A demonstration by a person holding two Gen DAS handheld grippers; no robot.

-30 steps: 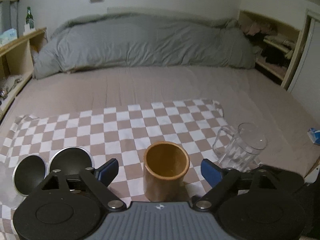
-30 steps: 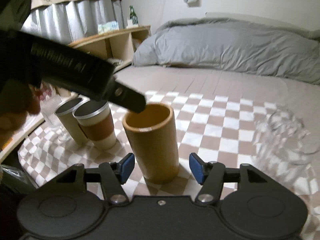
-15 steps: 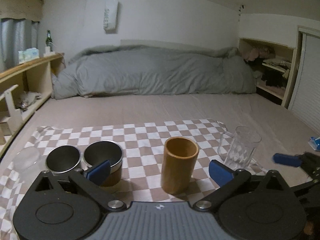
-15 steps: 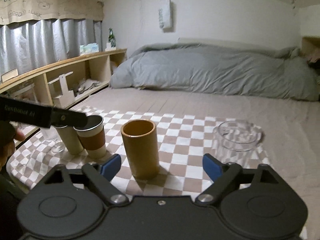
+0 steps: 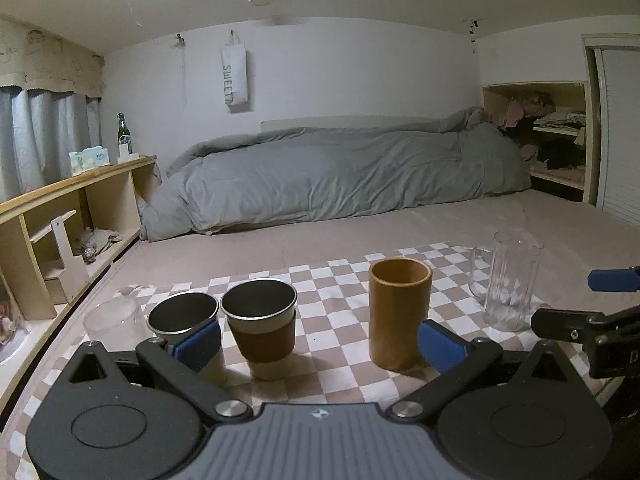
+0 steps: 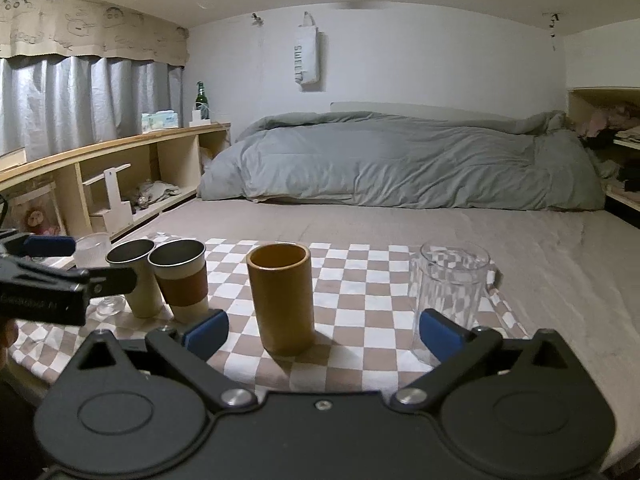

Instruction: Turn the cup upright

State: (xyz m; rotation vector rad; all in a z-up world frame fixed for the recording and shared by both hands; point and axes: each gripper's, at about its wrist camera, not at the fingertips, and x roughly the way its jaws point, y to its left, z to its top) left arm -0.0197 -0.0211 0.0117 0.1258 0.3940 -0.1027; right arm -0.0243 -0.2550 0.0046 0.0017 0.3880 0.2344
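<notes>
Spread over the near end of a beige bed [image 6: 440, 232], a brown-and-white checkered cloth [image 6: 360, 304] carries a row of drinkware, with a grey duvet [image 6: 400, 168] bunched along the far wall and a wooden shelf unit [image 6: 120, 168] running down the left side.

At the middle of the cloth the brown cup [image 6: 282, 296] stands upright, mouth up, with bare checks on both sides of it. To its left, two metal-rimmed cups stand side by side, nearly touching: a sleeved cup [image 6: 182, 280] and a plain tumbler [image 6: 134, 276]. Beyond those, at the cloth's left edge, is a clear stemmed glass [image 6: 94, 248]. Well to the right of the brown cup stands a clear glass mug [image 6: 450, 296], close to the cloth's right edge.

Both grippers sit back from the row, at the cloth's near edge. The left gripper [image 5: 318, 344] has its blue pads spread wide — nothing between them is held; the brown cup [image 5: 398, 312] and the sleeved cup [image 5: 262, 328] show beyond the gap. The right gripper [image 6: 324, 330] is equally wide apart and empty, the brown cup lying ahead between its fingers but untouched. The widest free lane on the cloth lies between the brown cup and the glass mug [image 5: 508, 280].
</notes>
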